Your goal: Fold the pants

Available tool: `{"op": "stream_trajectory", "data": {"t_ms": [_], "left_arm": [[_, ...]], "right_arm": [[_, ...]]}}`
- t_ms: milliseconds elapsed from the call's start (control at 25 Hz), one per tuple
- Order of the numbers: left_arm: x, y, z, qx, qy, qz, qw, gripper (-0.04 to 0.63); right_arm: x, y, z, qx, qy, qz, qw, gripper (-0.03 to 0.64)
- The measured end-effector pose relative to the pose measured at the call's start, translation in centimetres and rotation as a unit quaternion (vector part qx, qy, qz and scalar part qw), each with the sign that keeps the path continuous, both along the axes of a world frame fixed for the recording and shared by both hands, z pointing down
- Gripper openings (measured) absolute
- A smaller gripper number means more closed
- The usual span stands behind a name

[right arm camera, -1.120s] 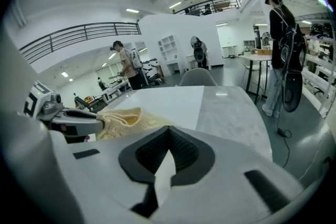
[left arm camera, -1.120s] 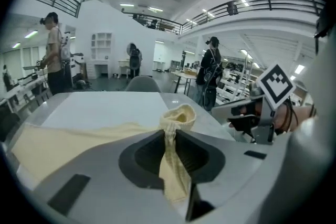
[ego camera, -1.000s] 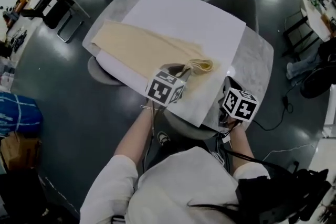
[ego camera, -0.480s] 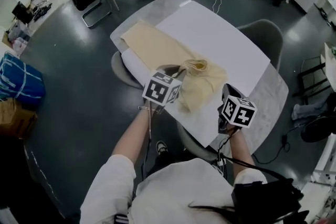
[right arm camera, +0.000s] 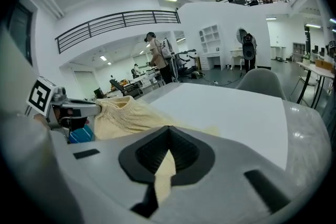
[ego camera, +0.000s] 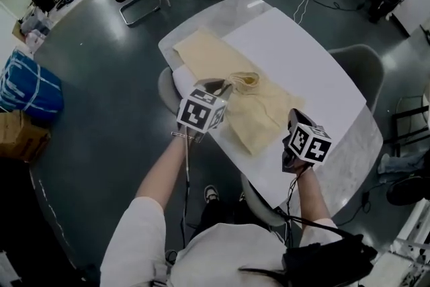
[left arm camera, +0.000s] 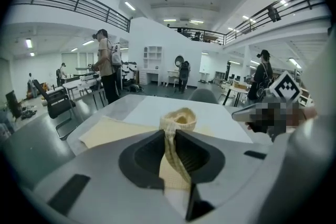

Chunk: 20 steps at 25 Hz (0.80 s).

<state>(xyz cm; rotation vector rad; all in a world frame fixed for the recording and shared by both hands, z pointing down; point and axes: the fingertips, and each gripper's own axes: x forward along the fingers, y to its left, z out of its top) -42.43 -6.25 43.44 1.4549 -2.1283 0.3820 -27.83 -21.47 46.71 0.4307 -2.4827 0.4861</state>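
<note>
The cream pants [ego camera: 259, 114] lie on a white sheet [ego camera: 302, 54] that covers most of a grey oval worktop [ego camera: 353, 158], toward the sheet's left side in the head view. Their far part lies flat and reaches the worktop's left edge. The near part is wider and rumpled and ends close to the near edge of the sheet. The left tongs [left arm camera: 171, 136] are clenched on a bunched, ribbed strip of the pants, which rises between the jaws and ends in a rounded loop just above them. In the head view that bunch sits about the middle of the garment, just beyond the left marker cube [ego camera: 199, 111]. The right tongs [right arm camera: 167, 149] are clenched on a thin edge of the same fabric, with a narrow tongue of cloth hanging down through the jaws, at the garment's near right corner. The right marker cube [ego camera: 308, 142] hangs over the near right part of the sheet. A grey chair [ego camera: 366, 67] stands beside the worktop's right side, and a blue bag [ego camera: 30, 87] lies on the dark floor well off to the left.
</note>
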Motion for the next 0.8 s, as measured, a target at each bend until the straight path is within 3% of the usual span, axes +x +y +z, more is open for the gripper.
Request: {"op": "stream_trajectory", "data": {"t_ms": [320, 480, 600, 680, 800], "left_arm": [[-7.3, 2.2, 1.8, -0.032, -0.033, -0.009, 0.9989, 0.061], [-14.9, 3.5, -0.5, -0.014, -0.040, -0.059, 0.9974, 0.061], [-21.9, 4.4, -1.6, 0.010, -0.053, -0.123, 0.9909, 0.068], [-25.6, 5.2, -0.8, 0.028, -0.058, -0.164, 0.9844, 0.177], [-27.1, 6.5, 1.6, 0.036, -0.044, -0.177, 0.9826, 0.209]], "right_arm": [[-2.8, 1.8, 2.3, -0.013, 0.020, 0.000, 1.000, -0.008], [-4.0, 2.2, 2.6, -0.011, 0.022, 0.008, 1.000, -0.008], [-4.6, 2.3, 2.8, -0.008, 0.024, 0.016, 1.000, -0.008], [-5.0, 2.5, 3.5, -0.015, 0.027, 0.021, 0.999, -0.008], [-5.3, 3.5, 5.2, -0.029, 0.036, 0.021, 0.999, -0.008]]}}
